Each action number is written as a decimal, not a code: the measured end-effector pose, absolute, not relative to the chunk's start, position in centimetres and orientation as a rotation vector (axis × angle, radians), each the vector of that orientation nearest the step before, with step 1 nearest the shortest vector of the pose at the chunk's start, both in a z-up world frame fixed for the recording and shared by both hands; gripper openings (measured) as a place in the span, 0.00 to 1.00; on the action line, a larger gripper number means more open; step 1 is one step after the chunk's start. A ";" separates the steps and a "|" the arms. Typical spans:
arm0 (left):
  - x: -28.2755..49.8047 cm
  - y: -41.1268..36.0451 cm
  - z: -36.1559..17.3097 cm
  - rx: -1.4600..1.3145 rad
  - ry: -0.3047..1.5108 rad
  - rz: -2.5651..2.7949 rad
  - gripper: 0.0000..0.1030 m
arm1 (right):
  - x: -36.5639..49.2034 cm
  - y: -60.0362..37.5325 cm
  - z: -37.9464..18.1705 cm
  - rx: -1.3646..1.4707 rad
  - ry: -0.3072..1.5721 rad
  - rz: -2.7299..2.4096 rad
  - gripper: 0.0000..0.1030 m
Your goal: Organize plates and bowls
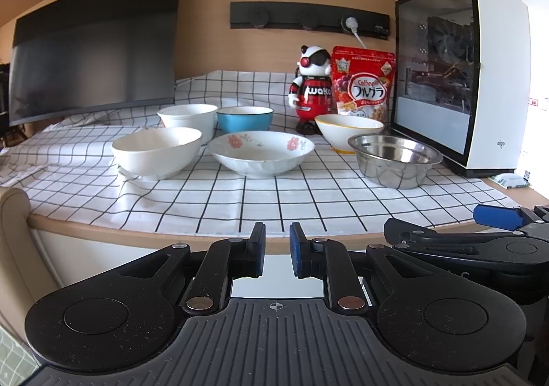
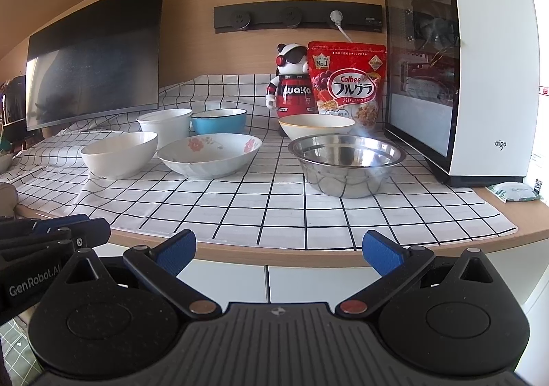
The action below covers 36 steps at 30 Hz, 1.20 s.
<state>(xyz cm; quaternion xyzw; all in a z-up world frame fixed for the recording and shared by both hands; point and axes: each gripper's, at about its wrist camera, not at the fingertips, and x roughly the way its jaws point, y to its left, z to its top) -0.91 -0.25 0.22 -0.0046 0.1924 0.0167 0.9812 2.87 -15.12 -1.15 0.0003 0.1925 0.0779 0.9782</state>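
Several bowls stand on a checked cloth (image 1: pixel 240 200): a white bowl (image 1: pixel 156 152), a flowered bowl (image 1: pixel 260 152), a steel bowl (image 1: pixel 394 159), a taller white bowl (image 1: pixel 188 120), a blue bowl (image 1: pixel 245 118) and a yellow-rimmed white bowl (image 1: pixel 348 132). My left gripper (image 1: pixel 277 250) hangs in front of the table edge, nearly shut on nothing. My right gripper (image 2: pixel 279 252) is open and empty, also short of the edge, facing the steel bowl (image 2: pixel 346 162) and flowered bowl (image 2: pixel 209 154).
A dark monitor (image 1: pixel 92 46) stands at the back left. A white PC case (image 1: pixel 459 77) stands at the right. A toy robot (image 1: pixel 310 87) and a red cereal bag (image 1: pixel 363 80) stand behind the bowls. The table's wooden front edge (image 2: pixel 308 250) is just ahead.
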 end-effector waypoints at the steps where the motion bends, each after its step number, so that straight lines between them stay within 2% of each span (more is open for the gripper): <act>1: -0.9 -0.2 0.2 -0.009 0.387 0.035 0.18 | 2.9 -15.1 -1.2 0.001 0.389 0.157 1.00; 26: 0.2 -0.5 -0.4 -0.010 0.415 0.048 0.18 | 3.8 -15.8 -1.7 0.004 0.418 0.156 1.00; 36: 3.4 3.6 1.2 -0.061 0.458 0.164 0.18 | 7.3 -15.1 1.2 0.018 0.376 0.219 1.00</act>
